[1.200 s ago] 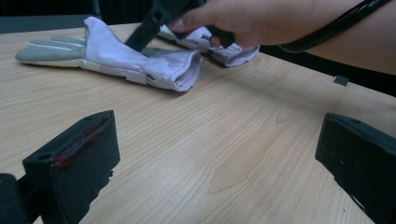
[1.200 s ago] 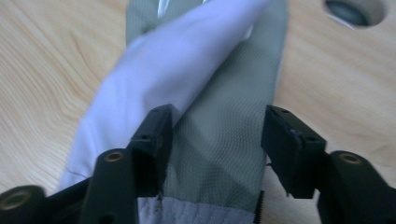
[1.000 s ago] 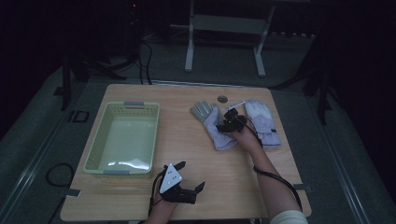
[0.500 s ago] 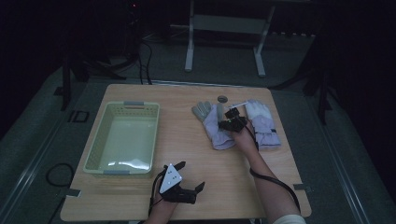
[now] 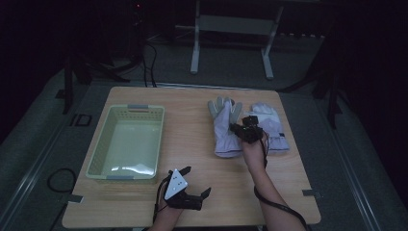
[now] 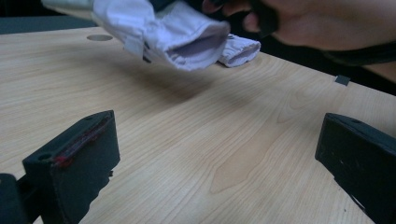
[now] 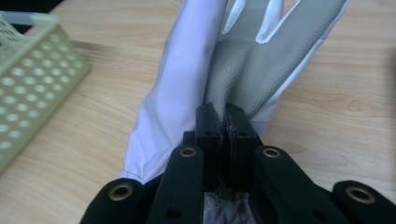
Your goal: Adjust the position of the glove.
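Glove (image 7: pixel 252 60), textured grey palm, pinched by right tongs (image 7: pixel 223 122); left tongs (image 5: pixel 198 187) spread above wooden table (image 5: pixel 192 120).

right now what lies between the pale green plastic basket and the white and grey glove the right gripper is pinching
Nothing: in the high view, only bare wooden table separates the pale green plastic basket from the white and grey glove that the right gripper pinches.

Pale wooden surface (image 5: pixel 202 159) with visible grain and a matt finish. Light green perforated plastic basket (image 5: pixel 126 142), slightly glossy inside. White cloth glove (image 7: pixel 219 70) with a grey, finely textured palm. Matt black plastic tongs (image 7: pixel 223 122).
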Available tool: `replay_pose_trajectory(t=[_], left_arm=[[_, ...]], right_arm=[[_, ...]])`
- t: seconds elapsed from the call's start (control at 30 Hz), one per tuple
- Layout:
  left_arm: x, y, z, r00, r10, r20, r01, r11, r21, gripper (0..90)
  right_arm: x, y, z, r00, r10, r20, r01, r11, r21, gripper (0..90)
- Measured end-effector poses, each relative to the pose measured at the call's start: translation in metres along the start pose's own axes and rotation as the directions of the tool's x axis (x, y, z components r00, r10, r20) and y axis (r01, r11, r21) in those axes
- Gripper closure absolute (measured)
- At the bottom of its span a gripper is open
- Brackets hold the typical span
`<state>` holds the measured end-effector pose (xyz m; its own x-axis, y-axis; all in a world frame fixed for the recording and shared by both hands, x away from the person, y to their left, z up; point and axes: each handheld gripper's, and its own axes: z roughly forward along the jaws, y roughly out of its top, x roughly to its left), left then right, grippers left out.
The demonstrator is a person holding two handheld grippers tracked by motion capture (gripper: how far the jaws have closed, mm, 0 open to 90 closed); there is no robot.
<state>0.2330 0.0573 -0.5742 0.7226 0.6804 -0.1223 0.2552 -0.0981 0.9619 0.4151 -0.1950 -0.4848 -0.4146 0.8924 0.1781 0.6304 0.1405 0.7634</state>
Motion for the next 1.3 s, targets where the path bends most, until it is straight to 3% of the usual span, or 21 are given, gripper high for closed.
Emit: replay_pose_trajectory(t=[0.1, 0.27, 0.43, 0.57, 0.63, 0.83, 1.07, 1.23, 1.3], left_arm=[[0.000, 0.000, 0.000, 1.0000, 0.005, -0.002, -0.005, 1.0000, 0.001, 0.0], [0.000, 0.000, -0.001, 1.0000, 0.006, 0.001, -0.006, 1.0000, -0.001, 0.0], [-0.001, 0.000, -0.001, 0.9998, 0.018, 0.001, -0.018, 0.9998, -0.008, 0.0], [-0.002, 0.000, -0.002, 0.9997, 0.022, -0.005, -0.022, 0.9997, -0.011, 0.0], [-0.002, 0.000, -0.002, 0.9997, 0.024, -0.010, -0.024, 0.9997, -0.007, 0.0], [-0.003, 0.000, -0.001, 0.9992, 0.033, -0.021, -0.034, 0.9994, -0.006, 0.0], [-0.003, 0.000, -0.001, 0.9994, 0.032, -0.014, -0.032, 0.9995, -0.003, 0.0], [-0.003, 0.000, -0.001, 0.9995, 0.030, -0.008, -0.030, 0.9995, -0.002, 0.0], [-0.003, 0.000, -0.001, 0.9995, 0.031, -0.007, -0.031, 0.9995, -0.002, 0.0]], right_arm=[[0.014, -0.001, -0.016, 0.9999, 0.006, 0.010, -0.006, 0.999, -0.032, 85.9], [0.034, -0.008, -0.039, 0.9988, 0.041, -0.027, -0.043, 0.997, -0.061, 85.9], [0.050, -0.025, -0.047, 0.9979, 0.058, -0.026, -0.060, 0.995, -0.077, 85.9], [0.056, -0.038, -0.042, 0.9961, 0.082, -0.033, -0.084, 0.994, -0.066, 85.9], [0.061, -0.045, -0.036, 0.9977, 0.066, -0.015, -0.067, 0.996, -0.056, 85.9], [0.065, -0.060, -0.012, 0.9959, 0.088, -0.024, -0.088, 0.996, -0.013, 85.8], [0.063, -0.059, 0.004, 0.9962, 0.084, -0.020, -0.084, 0.996, -0.001, 85.6], [0.055, -0.071, 0.023, 0.9975, 0.070, 0.011, -0.071, 0.996, 0.056, 85.0], [0.054, -0.075, 0.027, 0.9981, 0.058, 0.020, -0.059, 0.997, 0.056, 84.7]])
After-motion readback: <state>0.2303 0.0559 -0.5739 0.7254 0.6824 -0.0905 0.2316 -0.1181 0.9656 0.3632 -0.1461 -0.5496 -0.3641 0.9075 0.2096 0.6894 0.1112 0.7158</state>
